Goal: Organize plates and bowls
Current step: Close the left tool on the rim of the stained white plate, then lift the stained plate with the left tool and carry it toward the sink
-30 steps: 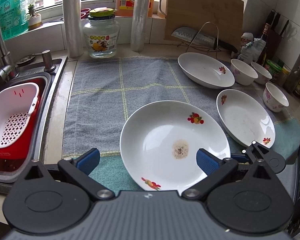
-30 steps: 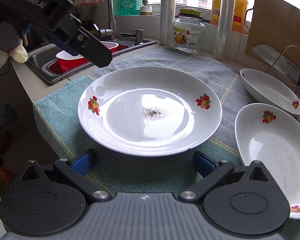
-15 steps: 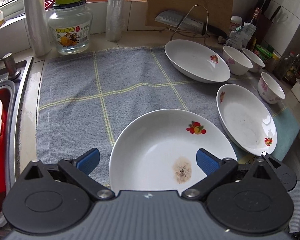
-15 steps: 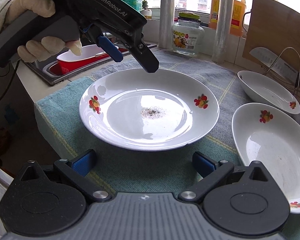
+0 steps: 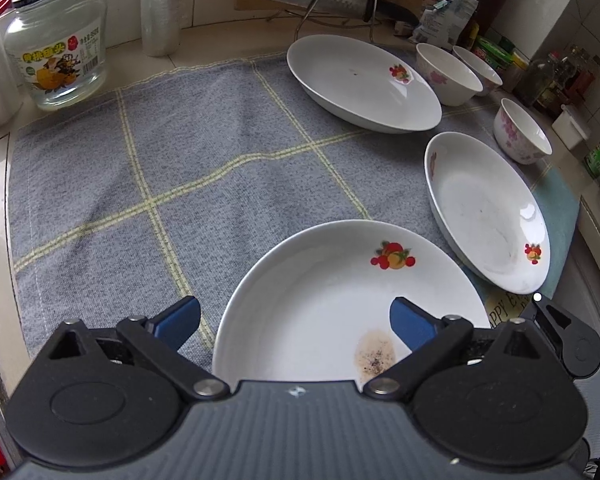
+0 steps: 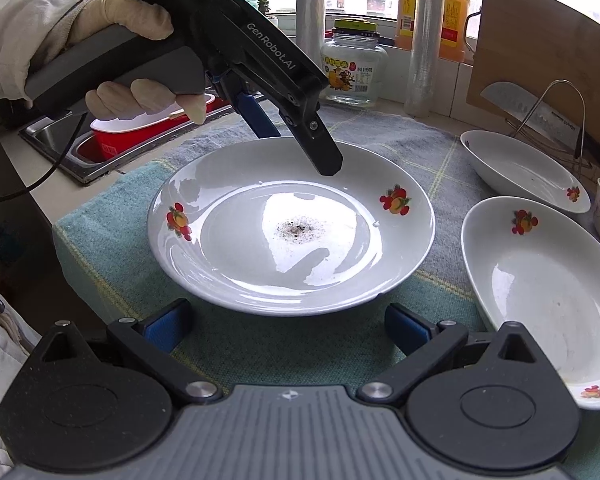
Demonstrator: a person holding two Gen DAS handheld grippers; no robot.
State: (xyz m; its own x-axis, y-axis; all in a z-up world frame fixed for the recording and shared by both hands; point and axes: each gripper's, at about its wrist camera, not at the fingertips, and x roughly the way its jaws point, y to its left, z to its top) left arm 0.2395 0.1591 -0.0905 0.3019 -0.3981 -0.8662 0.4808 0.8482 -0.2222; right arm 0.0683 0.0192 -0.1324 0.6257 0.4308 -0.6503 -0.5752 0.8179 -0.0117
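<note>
Kitchen counter cloth (image 5: 188,168), left hand-held gripper (image 6: 300,148) marked "GenRobot.AI", jaws apart, closing over dirty plate (image 6: 292,228).

Left gripper (image 5: 296,322) over near plate (image 5: 328,292), jaws wide but just been closing a bit; plate rim between pads, no contact seen. Plate has brown speckled stain (image 5: 376,356) by right pad. Grey checked cloth (image 5: 172,160) underneath. 2 more plates (image 5: 360,84) (image 5: 484,212) to right, 3 small bowls (image 5: 448,76) beyond. Glass jar (image 5: 54,48) far left on worktop (image 5: 220,36).
</note>
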